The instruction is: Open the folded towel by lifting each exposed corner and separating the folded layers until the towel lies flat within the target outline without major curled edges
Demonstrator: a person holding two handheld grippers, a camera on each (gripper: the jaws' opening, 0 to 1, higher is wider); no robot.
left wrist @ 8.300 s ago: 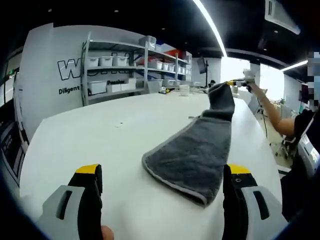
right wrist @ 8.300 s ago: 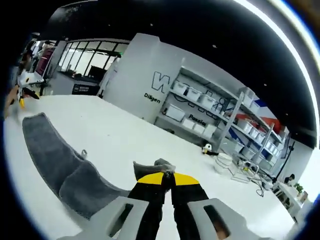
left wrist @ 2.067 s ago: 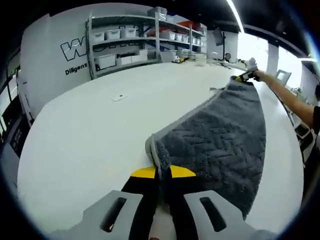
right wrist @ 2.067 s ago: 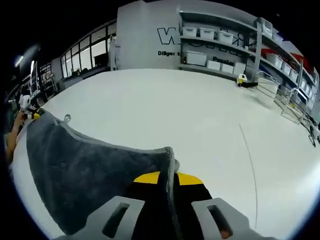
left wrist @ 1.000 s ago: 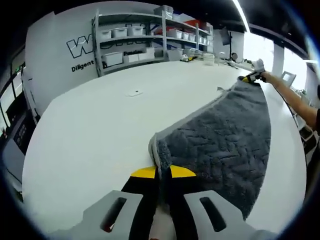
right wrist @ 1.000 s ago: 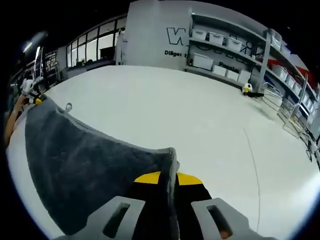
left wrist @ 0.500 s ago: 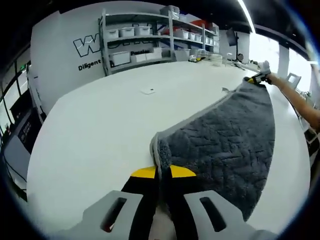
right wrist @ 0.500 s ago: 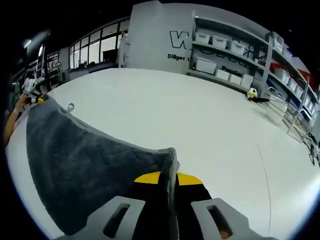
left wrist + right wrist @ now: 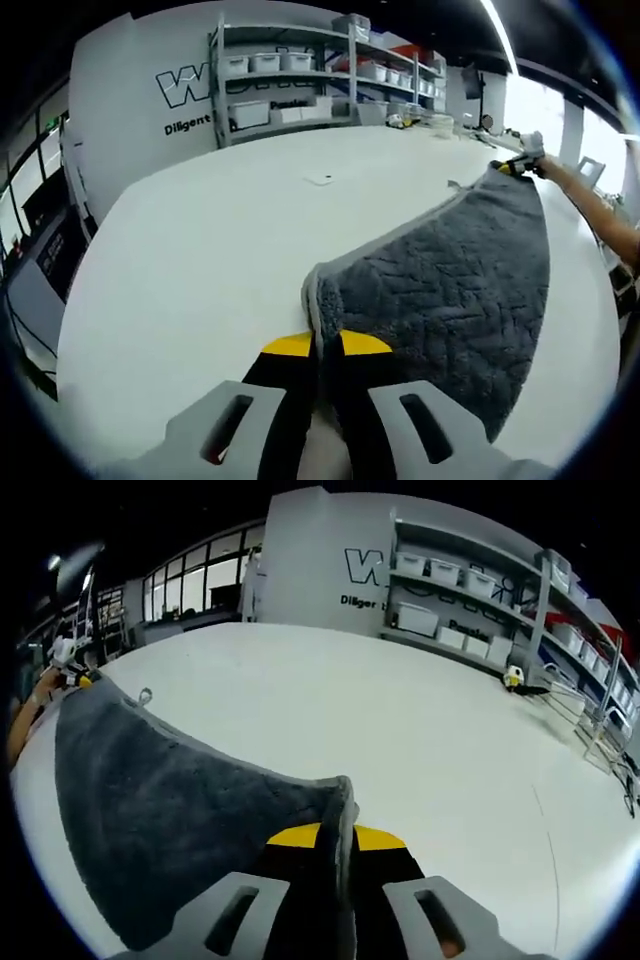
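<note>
White and broad, the bench point(image 9: 190, 250) runs back to metal shelving point(image 9: 290, 80) stacked with pale bins under a lettered wall. Across it the grey towel point(image 9: 450, 290) is drawn out between two corners, one in each set of tongs, which explains why it hangs as a taut sheet instead of lying in folds: pulling the corners apart separates the layers and smooths the edges before it is set down. Its lighter border point(image 9: 385, 240) runs straight from one grip to the other.

In the left gripper view the left tongs point(image 9: 318, 352) are clenched on the near corner, yellow tips pressed together with cloth bunched between them; the right tongs point(image 9: 512, 165) show far off at the opposite corner, with the person's forearm point(image 9: 590, 210) stretched out behind them. In the right gripper view the right tongs point(image 9: 337, 838) are likewise clamped on their corner, and the left tongs point(image 9: 70, 678) appear small at the towel's point(image 9: 170, 820) far end. Both arms look spread wide and held low over the surface. No target outline can be made out, so whether the towel sits over it is unclear
</note>
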